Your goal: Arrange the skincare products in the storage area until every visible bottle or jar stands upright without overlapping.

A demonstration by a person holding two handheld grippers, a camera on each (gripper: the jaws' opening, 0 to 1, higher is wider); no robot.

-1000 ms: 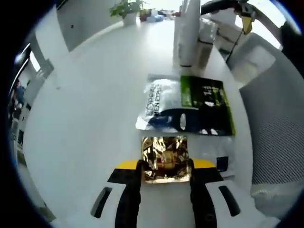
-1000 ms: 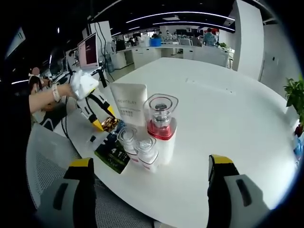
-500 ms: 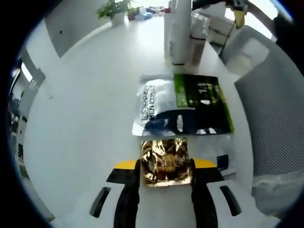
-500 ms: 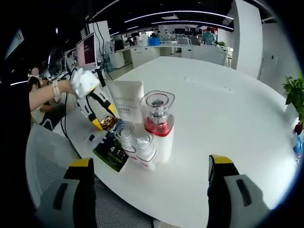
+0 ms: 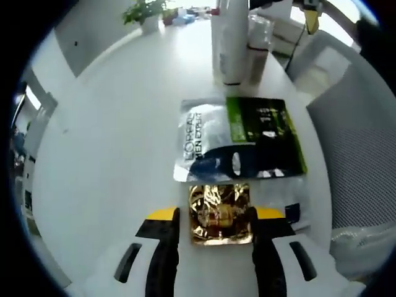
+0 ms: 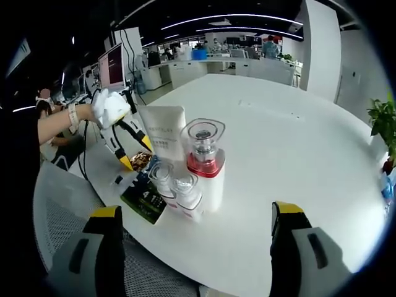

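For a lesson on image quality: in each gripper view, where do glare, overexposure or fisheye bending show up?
Left gripper view: the gold foil sachet glints with crinkled highlights and the far white table washes out. Right gripper view: the table's edge curves strongly, and ceiling light strips glow against a dark room.

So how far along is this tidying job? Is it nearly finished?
Partly. Done: the white tube, red-collared bottle and two small clear bottles stand upright together on the table. In hand: the left gripper has a gold sachet between its jaws. Left: flat sachets lie overlapping; the right gripper is open, holding nothing.
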